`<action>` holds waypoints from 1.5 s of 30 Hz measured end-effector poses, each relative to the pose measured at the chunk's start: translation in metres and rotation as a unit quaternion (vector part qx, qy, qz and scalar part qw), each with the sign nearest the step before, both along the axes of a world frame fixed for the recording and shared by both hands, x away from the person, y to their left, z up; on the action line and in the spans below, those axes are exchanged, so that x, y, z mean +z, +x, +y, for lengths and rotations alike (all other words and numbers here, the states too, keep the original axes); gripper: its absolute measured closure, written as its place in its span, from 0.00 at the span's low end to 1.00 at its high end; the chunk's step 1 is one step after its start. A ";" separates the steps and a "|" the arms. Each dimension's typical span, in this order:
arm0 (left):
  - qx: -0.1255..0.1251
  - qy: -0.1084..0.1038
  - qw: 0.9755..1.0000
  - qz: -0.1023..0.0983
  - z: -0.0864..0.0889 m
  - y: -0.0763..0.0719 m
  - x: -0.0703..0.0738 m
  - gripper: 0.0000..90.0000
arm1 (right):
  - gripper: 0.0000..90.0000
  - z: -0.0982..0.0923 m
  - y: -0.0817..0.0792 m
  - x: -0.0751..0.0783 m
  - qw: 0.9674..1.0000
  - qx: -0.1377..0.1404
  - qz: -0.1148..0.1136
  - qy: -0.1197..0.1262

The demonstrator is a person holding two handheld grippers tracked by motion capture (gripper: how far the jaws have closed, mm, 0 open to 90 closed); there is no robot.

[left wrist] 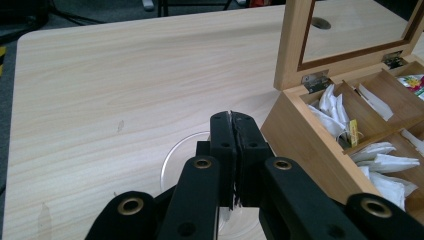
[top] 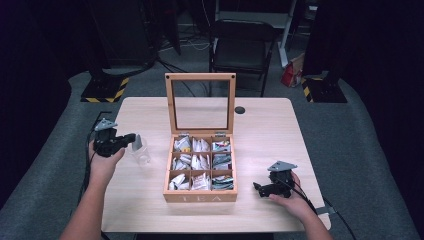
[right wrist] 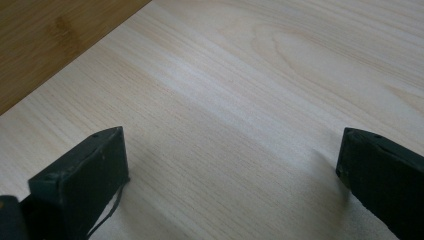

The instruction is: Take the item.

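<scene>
Risk lies at the left tongs (top: 131, 138), pinched shut on a tea bag (top: 137, 141) above the glass (top: 141, 154) near the worktop's left edge: a careless release could miss it. Right tongs (top: 261, 189) rest wide open, empty.

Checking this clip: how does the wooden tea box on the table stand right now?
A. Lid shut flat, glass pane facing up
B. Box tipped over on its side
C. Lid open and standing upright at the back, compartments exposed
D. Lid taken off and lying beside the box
C: in the high view the lid of the tea box stands upright on its hinges at the back, and the nine compartments with tea bags lie open.
</scene>
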State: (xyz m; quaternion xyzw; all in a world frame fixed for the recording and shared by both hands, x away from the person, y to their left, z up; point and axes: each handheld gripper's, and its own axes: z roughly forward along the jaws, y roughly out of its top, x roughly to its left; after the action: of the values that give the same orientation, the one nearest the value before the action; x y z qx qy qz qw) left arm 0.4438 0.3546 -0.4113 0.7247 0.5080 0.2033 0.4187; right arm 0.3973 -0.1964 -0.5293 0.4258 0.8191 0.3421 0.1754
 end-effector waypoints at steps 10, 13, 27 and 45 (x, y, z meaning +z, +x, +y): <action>0.002 0.000 1.000 0.015 0.001 0.003 -0.013 0.98 | 0.00 0.000 0.000 0.000 1.000 0.000 0.000 0.000; 0.002 -0.001 1.000 0.015 0.002 0.003 -0.015 0.98 | 0.00 0.000 0.000 0.000 1.000 0.000 0.000 0.000; -0.001 0.006 0.999 0.034 -0.001 0.004 -0.021 0.98 | 0.00 0.000 0.000 0.000 1.000 0.000 0.000 0.000; 0.000 0.007 0.999 0.041 -0.001 0.006 -0.023 0.92 | 0.00 0.000 0.000 0.000 1.000 -0.001 -0.001 0.001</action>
State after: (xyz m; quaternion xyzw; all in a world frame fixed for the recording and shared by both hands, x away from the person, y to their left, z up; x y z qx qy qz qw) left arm 0.4496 0.3535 -0.4341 0.7354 0.5236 0.1766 0.3922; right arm 0.3972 -0.1963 -0.5294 0.4264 0.8183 0.3428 0.1764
